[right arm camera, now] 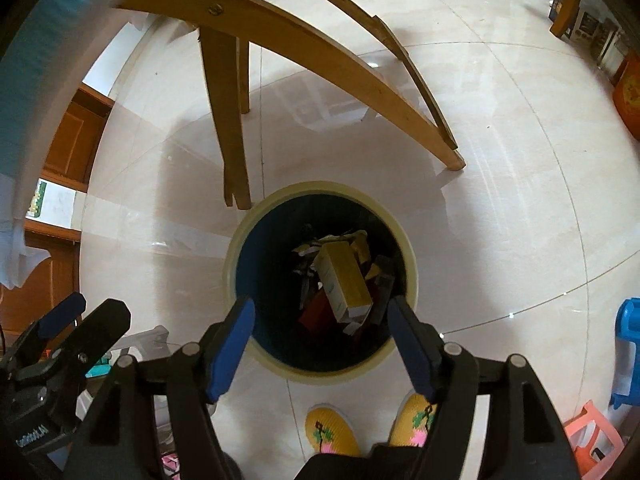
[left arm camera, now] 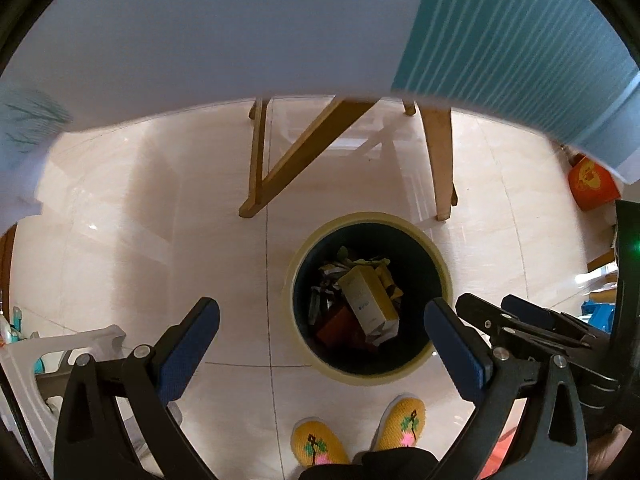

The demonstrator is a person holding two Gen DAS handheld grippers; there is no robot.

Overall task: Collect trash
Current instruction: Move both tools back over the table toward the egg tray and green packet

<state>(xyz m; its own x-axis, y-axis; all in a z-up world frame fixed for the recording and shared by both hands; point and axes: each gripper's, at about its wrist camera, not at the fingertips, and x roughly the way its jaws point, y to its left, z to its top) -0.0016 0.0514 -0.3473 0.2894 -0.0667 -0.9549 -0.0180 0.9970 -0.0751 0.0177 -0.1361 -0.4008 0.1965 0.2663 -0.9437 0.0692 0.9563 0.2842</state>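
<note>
Left claw: my left gripper [left arm camera: 322,344], black-framed with blue rubber pads, stands spread wide with nothing between its fingers, pointing steeply down at the floor.
Bin: I see the round waste bin [left arm camera: 440,258], with its pale yellow rim and dark blue inside, standing on the glossy cream floor tiles [left arm camera: 160,220] just beyond my two claws.
Trash: a yellow and white cardboard carton [left arm camera: 370,300] lies tilted on top of the heap inside the bin, over a red box [right arm camera: 316,314] and crumpled wrappers.
Right claw: my right gripper [right arm camera: 320,338] is parted too and empty, hanging above the near edge of the bin.
Feet: two yellow knitted slippers [right arm camera: 330,428] with pink and green stitching show on the floor, on the near side of the bin.
Behind the bin: the wooden table legs [right arm camera: 230,120] stand just past it.
</note>
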